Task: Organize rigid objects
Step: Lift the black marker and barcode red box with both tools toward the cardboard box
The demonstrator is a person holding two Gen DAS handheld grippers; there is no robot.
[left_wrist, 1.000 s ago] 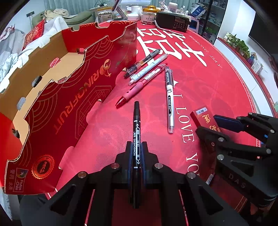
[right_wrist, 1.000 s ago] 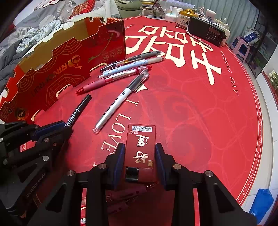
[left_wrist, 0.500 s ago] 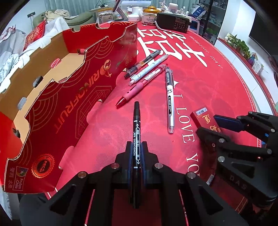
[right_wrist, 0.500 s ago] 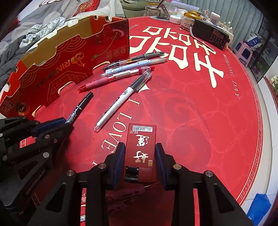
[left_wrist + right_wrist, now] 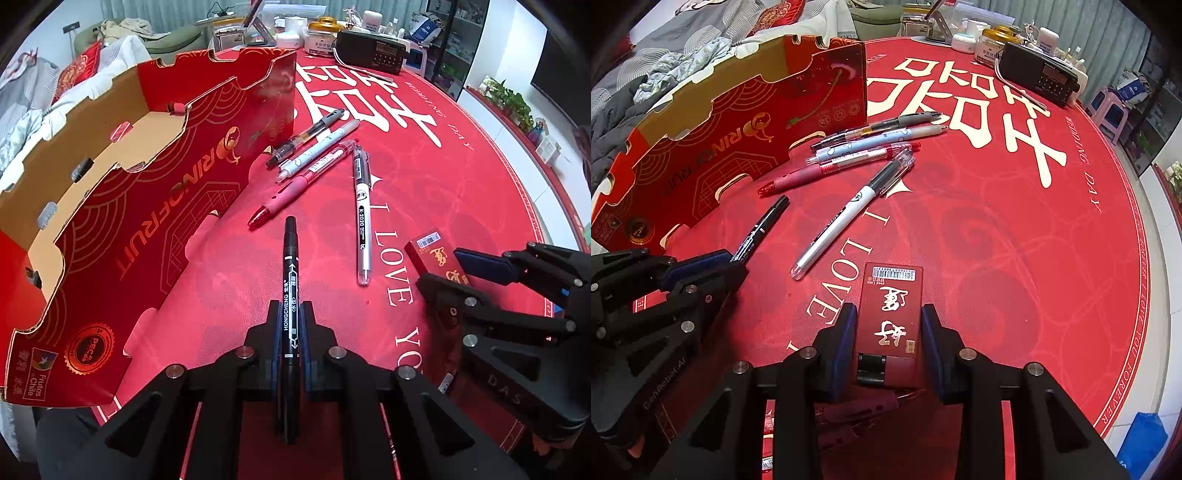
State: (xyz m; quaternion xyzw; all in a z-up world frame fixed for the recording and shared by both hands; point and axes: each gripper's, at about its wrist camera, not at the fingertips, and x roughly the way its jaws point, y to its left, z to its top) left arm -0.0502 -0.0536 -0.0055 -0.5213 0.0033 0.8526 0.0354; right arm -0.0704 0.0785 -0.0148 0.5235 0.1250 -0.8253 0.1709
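The table (image 5: 1015,258) is red with big white letters and faint swirls. The open box (image 5: 159,206) is red outside with gold lines and gold letters, and plain tan inside. The marker (image 5: 290,280) is black with white writing. The little box (image 5: 890,314) is dark red with gold marks and a white barcode. At 12 o'clock from the marker lie a pink-red pen (image 5: 295,188) and a silver pen (image 5: 361,218) with a black grip. The fingers (image 5: 846,343) are black with blue pads.

We see the cardboard tray (image 5: 122,206) on the table (image 5: 461,177) at ten o'clock. Four pens (image 5: 317,162) lie just beside it at twelve o'clock. The radio (image 5: 373,50) stands behind them, the small box (image 5: 436,254) at three o'clock.
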